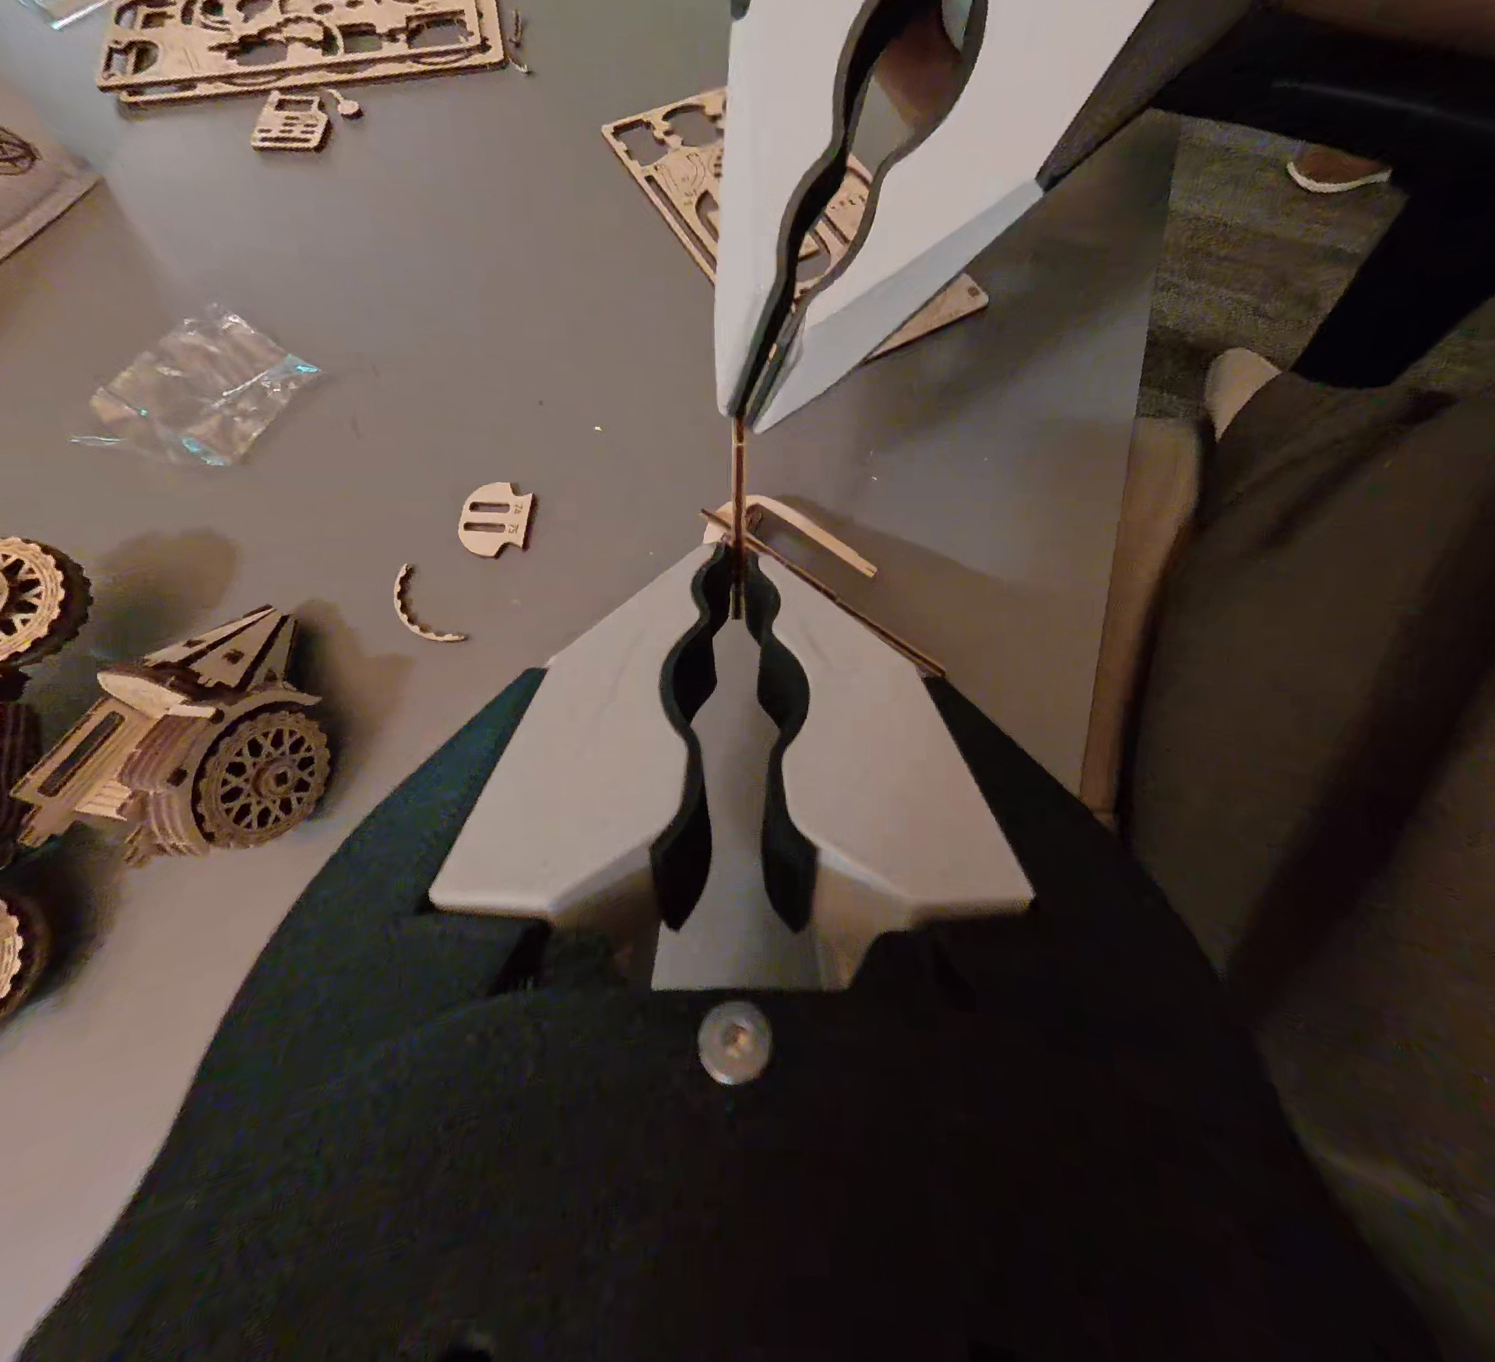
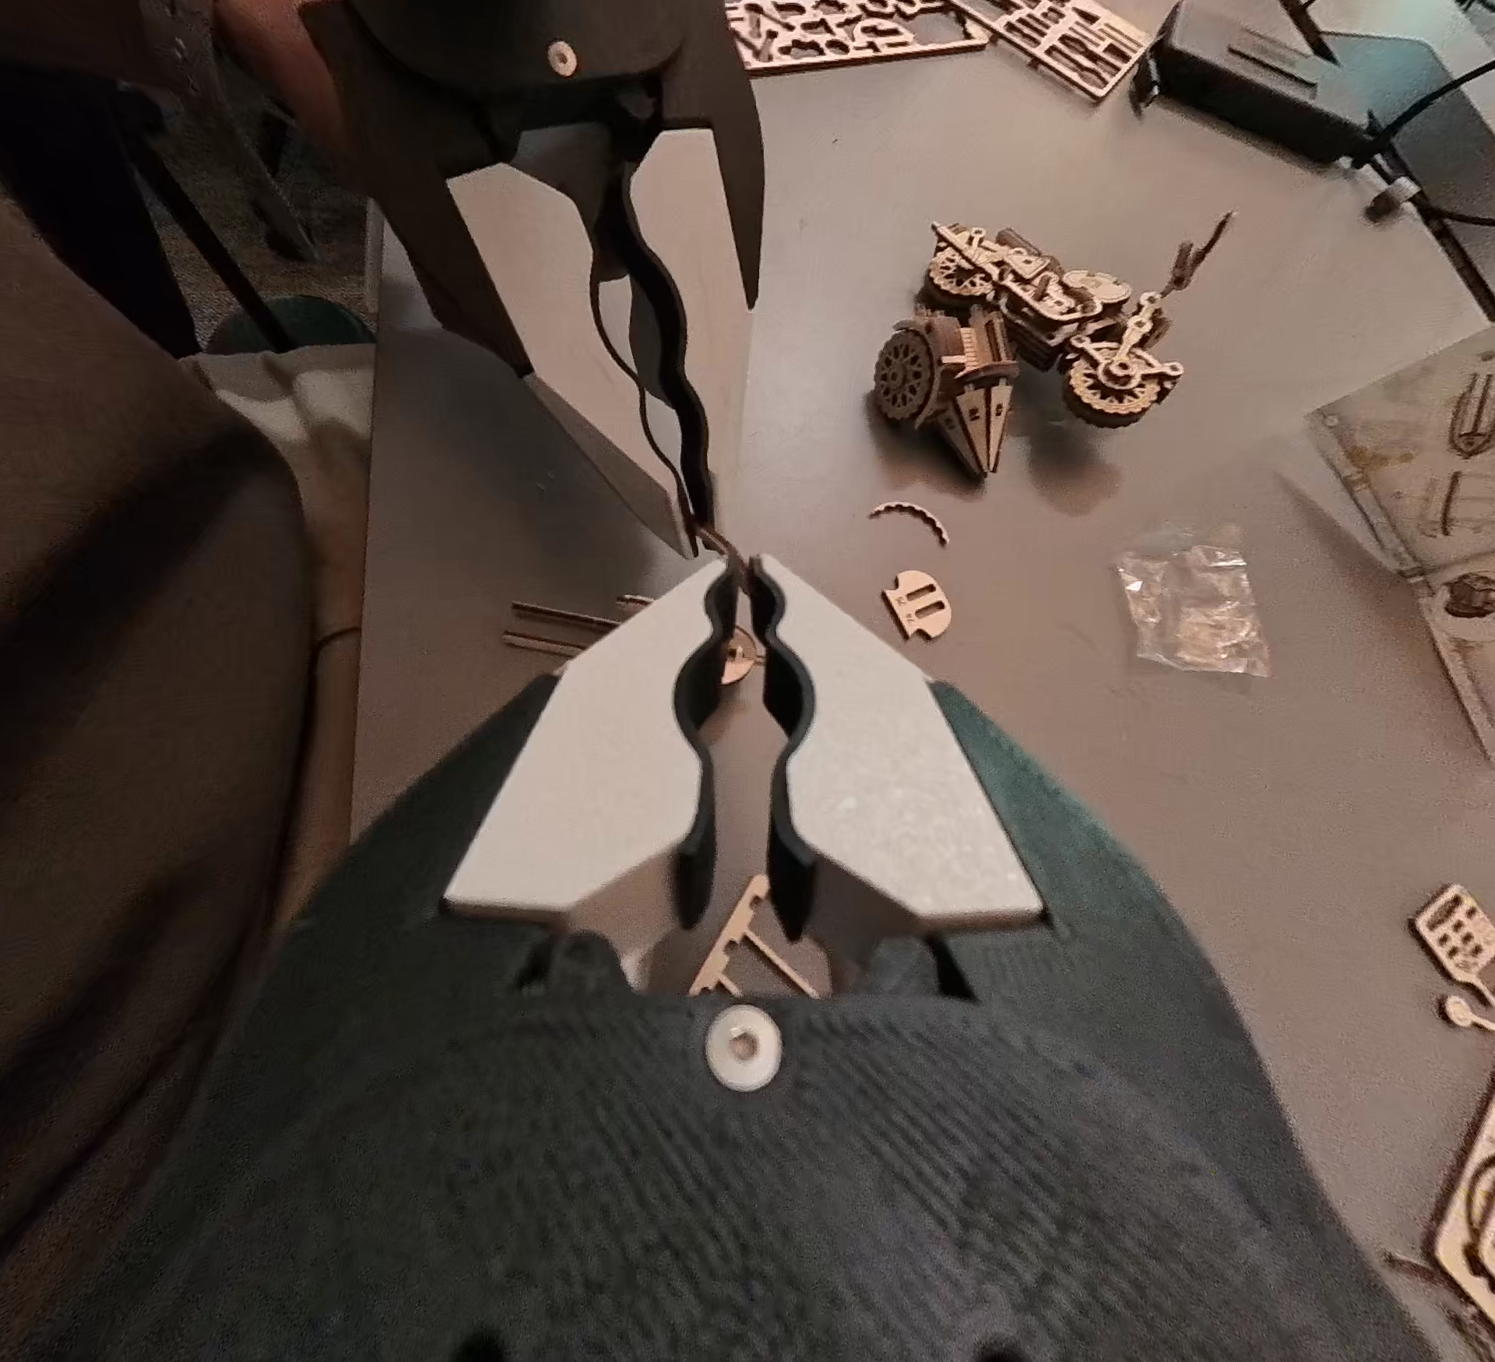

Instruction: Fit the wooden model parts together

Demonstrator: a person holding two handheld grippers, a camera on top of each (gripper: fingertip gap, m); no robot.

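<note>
A thin wooden part point(image 1: 738, 482), seen edge-on, spans the short gap between my two grippers above the grey table point(image 1: 501, 320). My left gripper point(image 1: 736, 567) is shut on its near end. My right gripper point(image 1: 746, 421) comes in from above and is shut on its far end. In the right wrist view the right gripper point(image 2: 743, 567) and the left gripper point(image 2: 696, 534) meet tip to tip on the small dark part point(image 2: 722, 542). I cannot tell whether it is one piece or two joined. Thin wooden sticks point(image 1: 817, 554) lie on the table beneath.
A part-built wooden wheeled model point(image 1: 186, 741) point(image 2: 1027, 328) stands on the table. Punched-out wooden sheets point(image 1: 299, 20) point(image 2: 890, 4) lie at the back. A slotted rounded part point(image 1: 495, 518), a toothed arc point(image 1: 421, 611) and a clear plastic bag point(image 1: 194, 385) lie loose. The table edge point(image 1: 1132, 433) is close by. My left and right fingertips are right by each other.
</note>
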